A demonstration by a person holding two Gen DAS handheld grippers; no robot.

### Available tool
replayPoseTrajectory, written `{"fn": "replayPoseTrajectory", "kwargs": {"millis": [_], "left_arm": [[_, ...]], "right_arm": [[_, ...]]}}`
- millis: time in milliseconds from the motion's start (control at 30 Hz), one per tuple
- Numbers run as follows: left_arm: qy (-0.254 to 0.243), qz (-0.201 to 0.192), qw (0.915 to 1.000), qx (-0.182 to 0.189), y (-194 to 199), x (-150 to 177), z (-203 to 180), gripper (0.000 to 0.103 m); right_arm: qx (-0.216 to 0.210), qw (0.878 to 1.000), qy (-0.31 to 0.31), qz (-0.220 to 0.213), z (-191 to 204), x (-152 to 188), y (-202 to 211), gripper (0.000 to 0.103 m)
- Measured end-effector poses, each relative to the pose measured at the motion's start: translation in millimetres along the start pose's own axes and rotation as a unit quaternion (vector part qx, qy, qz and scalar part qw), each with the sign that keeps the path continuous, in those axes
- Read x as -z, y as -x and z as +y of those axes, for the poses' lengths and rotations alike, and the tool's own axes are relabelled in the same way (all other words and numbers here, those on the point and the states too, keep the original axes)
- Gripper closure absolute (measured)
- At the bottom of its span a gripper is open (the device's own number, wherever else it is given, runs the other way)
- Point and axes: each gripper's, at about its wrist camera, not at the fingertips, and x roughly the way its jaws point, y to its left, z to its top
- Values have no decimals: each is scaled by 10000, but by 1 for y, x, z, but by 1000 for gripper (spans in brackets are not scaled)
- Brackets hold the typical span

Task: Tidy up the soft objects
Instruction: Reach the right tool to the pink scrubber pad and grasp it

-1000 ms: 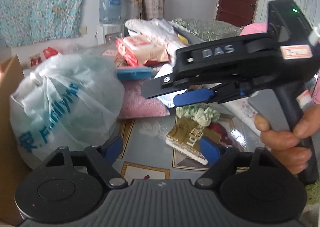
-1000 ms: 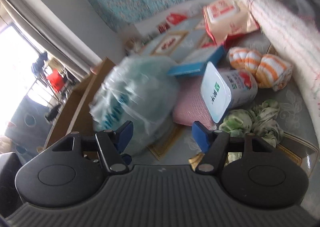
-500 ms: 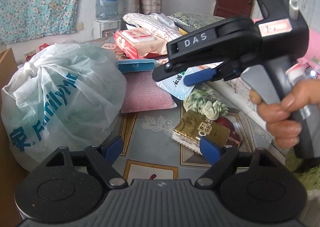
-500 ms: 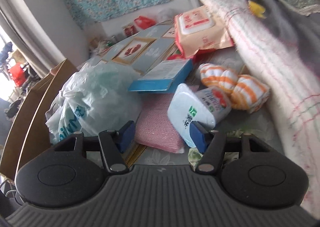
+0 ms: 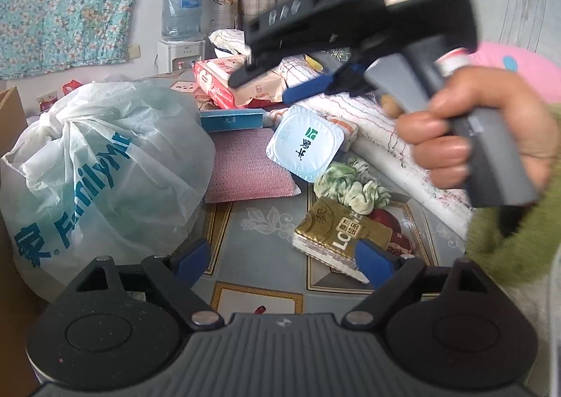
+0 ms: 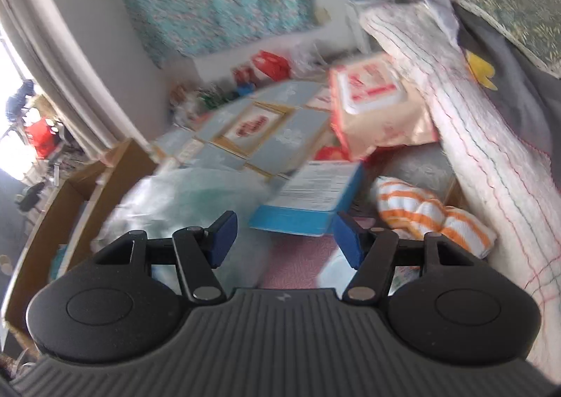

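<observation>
My left gripper [image 5: 282, 262] hovers low over the patterned tabletop [image 5: 259, 232], its jaws opening with nothing between them. Just beyond it lie a gold packet [image 5: 340, 232], a green floral cloth bundle [image 5: 350, 186], a pink padded mat [image 5: 242, 169] and a white tub [image 5: 303, 148] on its side. My right gripper [image 6: 284, 237] is open and empty above the pink mat, facing a blue box [image 6: 312, 197]. An orange-striped rolled cloth [image 6: 431, 214] lies to its right. In the left wrist view a hand [image 5: 473, 123] holds the right gripper high, blurred.
A tied plastic bag [image 5: 105, 169] fills the left side beside a cardboard box [image 6: 70, 207]. A wet-wipe pack [image 6: 375, 116] sits behind the blue box. A folded white blanket [image 6: 491, 137] runs along the right. A water dispenser [image 5: 180, 11] stands at the back wall.
The right gripper has risen and swung toward the far side, so its view now centres on the blue box instead of the tub. The left gripper's jaws stand a little wider.
</observation>
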Motion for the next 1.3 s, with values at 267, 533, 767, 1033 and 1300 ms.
{"fn": "replayPoseTrajectory", "kwargs": {"millis": [267, 533, 767, 1033, 1300], "left_arm": [[45, -43, 10000, 47, 1, -3, 0, 11], [1, -85, 9999, 129, 3, -3, -6, 11], [5, -122, 9998, 129, 5, -3, -5, 11], [-4, -91, 9999, 115, 2, -4, -3, 11], [88, -114, 9999, 63, 1, -4, -3, 11]], "right_arm": [[135, 9955, 251, 903, -14, 12, -5, 44], [52, 9791, -374, 2000, -30, -26, -46, 42], [422, 9574, -38, 2857, -28, -37, -94, 36], [31, 9662, -135, 2575, -27, -33, -98, 45], [-261, 9855, -434, 1618, -38, -46, -47, 83]]}}
